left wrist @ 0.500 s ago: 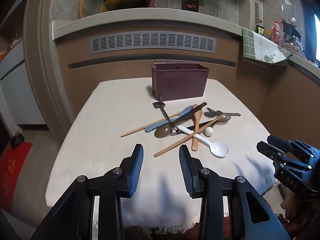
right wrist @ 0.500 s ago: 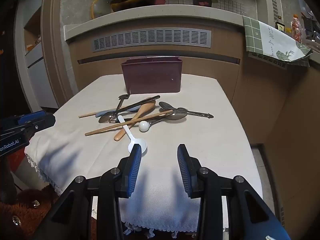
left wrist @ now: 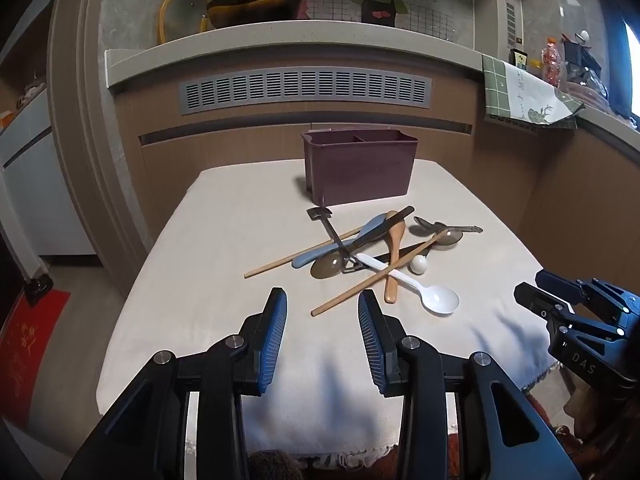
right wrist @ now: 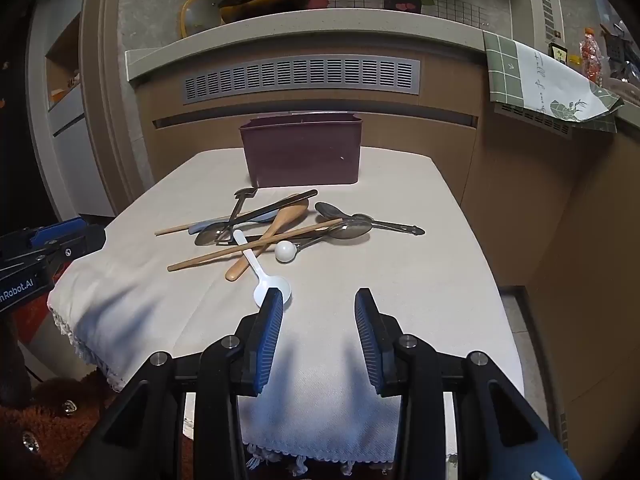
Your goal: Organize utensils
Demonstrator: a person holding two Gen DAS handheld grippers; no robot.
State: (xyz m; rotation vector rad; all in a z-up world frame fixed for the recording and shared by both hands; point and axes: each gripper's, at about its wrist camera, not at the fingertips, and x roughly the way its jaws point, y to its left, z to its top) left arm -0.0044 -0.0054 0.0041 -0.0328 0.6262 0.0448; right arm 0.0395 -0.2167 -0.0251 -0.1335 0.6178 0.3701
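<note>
A pile of utensils lies mid-table: a white plastic spoon (left wrist: 424,289) (right wrist: 264,276), a wooden spoon (left wrist: 394,256) (right wrist: 272,232), wooden chopsticks (left wrist: 376,276) (right wrist: 248,246), metal spoons (right wrist: 352,229) and a blue spoon (left wrist: 340,245). A maroon two-compartment holder (left wrist: 360,172) (right wrist: 302,152) stands upright behind them. My left gripper (left wrist: 322,312) is open and empty, near the front edge, short of the pile. My right gripper (right wrist: 316,308) is open and empty, its left finger just in front of the white spoon's bowl.
The table (left wrist: 240,240) carries a cream cloth with a fringed front edge. A brown counter wall with a grey vent (left wrist: 304,88) stands behind. A green-checked towel (right wrist: 540,80) hangs at the right. A red mat (left wrist: 28,344) lies on the floor left.
Both grippers have moved slightly forward toward the pile. The utensils have not moved.
</note>
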